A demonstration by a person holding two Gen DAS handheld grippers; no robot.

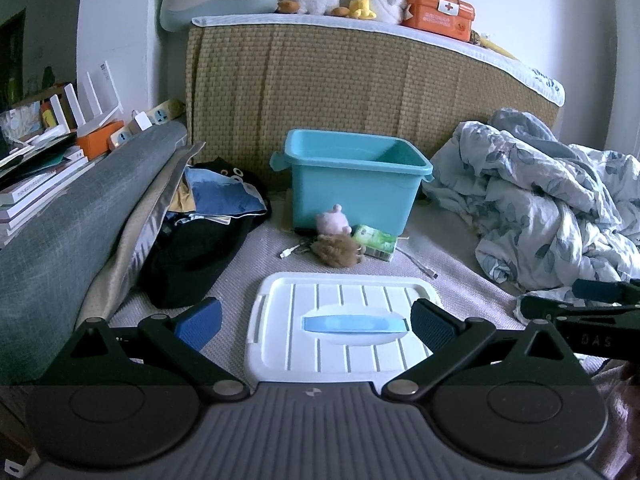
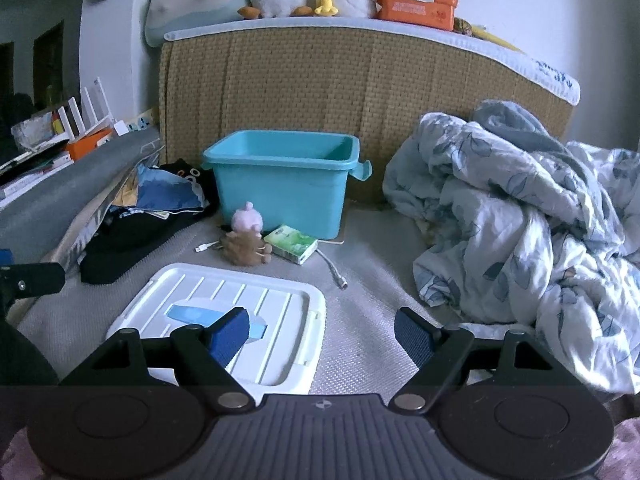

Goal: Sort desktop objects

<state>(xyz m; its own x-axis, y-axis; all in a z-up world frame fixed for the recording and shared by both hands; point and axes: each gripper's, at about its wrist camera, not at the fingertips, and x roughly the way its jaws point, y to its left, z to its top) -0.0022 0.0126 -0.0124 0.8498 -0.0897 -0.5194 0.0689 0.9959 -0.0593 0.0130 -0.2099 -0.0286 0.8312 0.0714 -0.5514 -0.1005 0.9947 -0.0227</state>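
White lid [image 1: 344, 320] lies between left tongs [image 1: 316, 324], seemingly untouched.

Both wrist cameras sit low over the bed, facing the headboard [image 1: 360, 92] at 12 o'clock. Left views the white lid [image 1: 340, 328] head-on; right sees the lid from further right. Both share the teal bin [image 2: 284, 180].

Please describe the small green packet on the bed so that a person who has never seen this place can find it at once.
Find the open turquoise bin standing before the woven headboard. At its front foot lies a small cluster of things: a pink plush, a brown furry toy and white cables. The green packet is the only flat, boxy one, lying to the right of the brown toy.
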